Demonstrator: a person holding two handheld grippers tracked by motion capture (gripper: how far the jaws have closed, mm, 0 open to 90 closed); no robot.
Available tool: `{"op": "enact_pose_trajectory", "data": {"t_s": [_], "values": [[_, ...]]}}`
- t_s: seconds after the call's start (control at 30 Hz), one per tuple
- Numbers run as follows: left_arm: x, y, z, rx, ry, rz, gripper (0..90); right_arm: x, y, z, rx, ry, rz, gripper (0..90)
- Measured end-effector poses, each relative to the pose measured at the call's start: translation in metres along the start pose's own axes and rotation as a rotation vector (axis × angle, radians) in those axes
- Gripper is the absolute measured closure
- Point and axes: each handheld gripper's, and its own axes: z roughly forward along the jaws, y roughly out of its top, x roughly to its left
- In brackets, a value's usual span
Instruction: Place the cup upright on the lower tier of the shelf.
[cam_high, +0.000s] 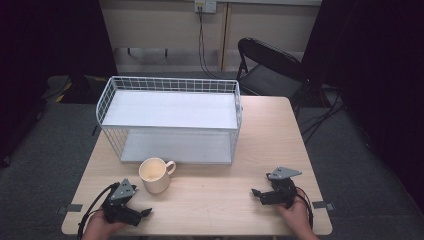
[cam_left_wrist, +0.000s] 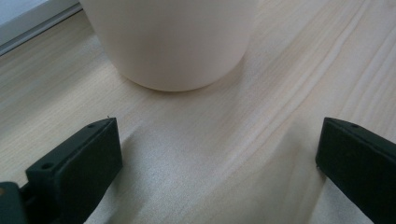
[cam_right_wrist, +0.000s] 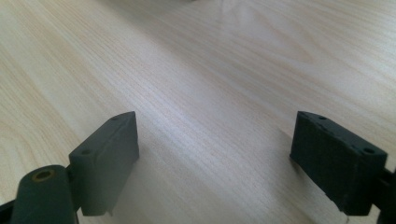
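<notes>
Wood-grain table (cam_high: 225, 195) is being used as the work surface, with a white wire rack (cam_high: 170, 117) standing at its far middle, its two flat shelves being seen one above the other. Just in front of the rack's lower shelf, toward the left, a cream mug (cam_high: 155, 175) is being kept upright, its handle pointing to the right and its inside being shown empty.

At the near left edge, the left gripper (cam_high: 142, 214) is being held in the person's left hand (cam_high: 100, 224), jaws being spread wide apart and nothing being gripped between them. In the left gripper view the mug (cam_left_wrist: 173, 42) is being seen close ahead of the left gripper (cam_left_wrist: 217, 154), resting on the table (cam_left_wrist: 289, 74), apart from both jaws.

At the near right, the right gripper (cam_high: 256, 194) is being held in the right hand (cam_high: 298, 216), pointed leftward across the table. Its jaws are likewise being kept spread with nothing between them; in the right gripper view bare table (cam_right_wrist: 210, 70) is being seen between and beyond the right gripper (cam_right_wrist: 215, 140).

Beyond the table's far right corner, a black folding chair (cam_high: 270, 65) is being seen on the grey floor.
</notes>
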Motion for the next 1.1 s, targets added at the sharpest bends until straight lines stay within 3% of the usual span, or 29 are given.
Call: {"op": "enact_pose_trajectory", "data": {"t_s": [0.33,0.5,0.77,1.0,1.1], "values": [[0.000,0.002,-0.001,0.007,0.009,-0.010,1.0,0.000,0.000,0.000,0.001,-0.002,0.002,14.5],[0.004,0.004,-0.005,-0.006,0.027,-0.063,16.2,0.000,0.000,0.000,0.001,-0.002,0.002,14.5],[0.007,0.010,-0.008,0.004,0.019,-0.105,17.4,0.000,0.000,0.000,0.001,-0.002,0.002,14.5],[0.011,0.015,-0.019,-0.027,0.050,-0.148,19.6,0.000,0.000,0.000,0.001,-0.002,0.002,14.5],[0.012,0.017,-0.022,-0.032,0.034,-0.156,20.7,0.000,0.000,0.000,0.000,-0.002,0.002,14.5]]}}
